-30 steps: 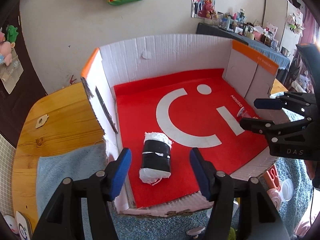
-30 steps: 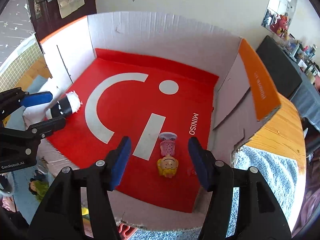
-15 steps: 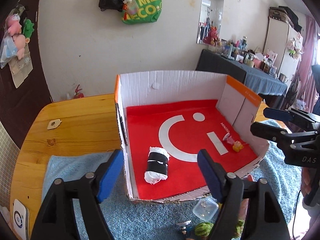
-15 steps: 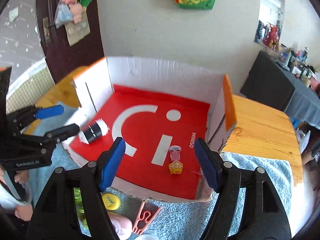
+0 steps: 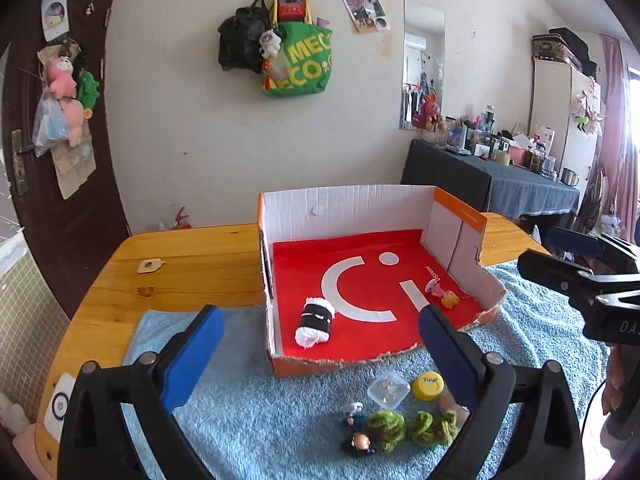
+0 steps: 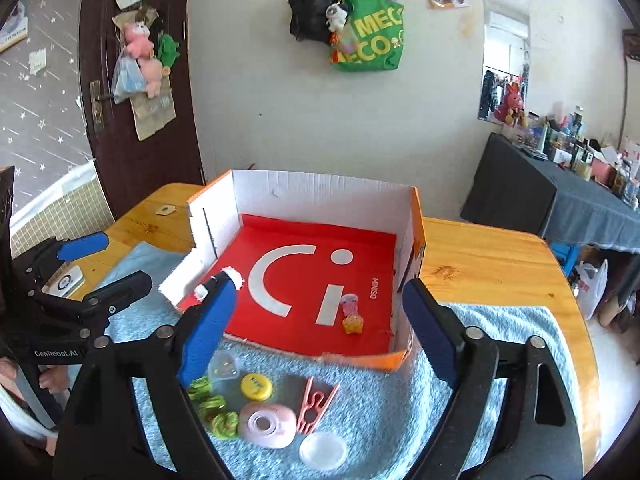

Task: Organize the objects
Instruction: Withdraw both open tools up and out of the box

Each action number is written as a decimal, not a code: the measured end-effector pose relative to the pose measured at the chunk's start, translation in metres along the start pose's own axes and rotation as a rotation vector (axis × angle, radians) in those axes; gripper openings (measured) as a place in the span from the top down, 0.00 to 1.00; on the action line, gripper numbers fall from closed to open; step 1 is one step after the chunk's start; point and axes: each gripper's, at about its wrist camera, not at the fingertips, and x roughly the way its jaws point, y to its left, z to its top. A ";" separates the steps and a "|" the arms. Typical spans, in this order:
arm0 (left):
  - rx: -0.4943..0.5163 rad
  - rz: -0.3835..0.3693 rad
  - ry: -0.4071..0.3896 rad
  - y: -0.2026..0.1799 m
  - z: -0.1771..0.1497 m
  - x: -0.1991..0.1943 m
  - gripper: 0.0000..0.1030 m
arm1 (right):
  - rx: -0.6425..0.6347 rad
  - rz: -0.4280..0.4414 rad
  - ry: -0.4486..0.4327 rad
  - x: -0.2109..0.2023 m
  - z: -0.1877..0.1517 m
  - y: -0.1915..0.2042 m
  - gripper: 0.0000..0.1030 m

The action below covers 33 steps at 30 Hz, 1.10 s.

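We hold both tongs empty, left gripper point(image 5: 318, 354) and right gripper point(image 6: 320, 326), their jaws opening wide. In the cardboard box point(image 5: 344, 204) lie one soft rolled cloth point(image 5: 315, 322) and one small figurine point(image 6: 351, 314). Green yarn rings point(image 6: 214, 406), seemingly three, wait on the blue towel point(image 6: 400, 412): light, squashy, best pinched across a loop.

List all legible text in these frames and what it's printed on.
"MINISO": red liner of the cardboard box.
"MEC" over "ECO", partly hidden: green tote bag on the wall.
"GenRobot.AI": body of the left gripper.
"DAS", cut off at the frame edge: body of the right gripper.
Yellow cap print, orange box-flap print, wall posters: too small or blurred to read.
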 end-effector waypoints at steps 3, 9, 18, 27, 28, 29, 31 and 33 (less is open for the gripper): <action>-0.002 0.023 -0.019 -0.005 -0.015 -0.014 0.02 | 0.021 -0.012 -0.026 -0.013 -0.017 0.002 0.16; -0.023 0.080 -0.020 -0.012 -0.047 -0.032 0.01 | 0.063 -0.004 0.005 -0.021 -0.055 0.002 0.16; -0.045 0.079 0.027 -0.022 -0.087 -0.034 0.00 | 0.054 -0.037 0.038 -0.014 -0.103 0.011 0.16; -0.081 0.075 0.120 -0.020 -0.113 -0.019 0.00 | 0.079 -0.045 0.095 -0.002 -0.128 0.012 0.16; -0.083 0.073 0.127 -0.020 -0.115 -0.018 0.00 | 0.078 -0.045 0.103 -0.001 -0.131 0.012 0.16; -0.086 0.068 0.135 -0.020 -0.116 -0.017 0.00 | 0.079 -0.045 0.106 0.000 -0.132 0.012 0.16; -0.085 0.066 0.142 -0.021 -0.116 -0.015 0.00 | 0.076 -0.044 0.112 0.002 -0.133 0.013 0.16; -0.081 0.070 0.144 -0.020 -0.117 -0.014 0.00 | 0.072 -0.045 0.113 0.003 -0.132 0.014 0.16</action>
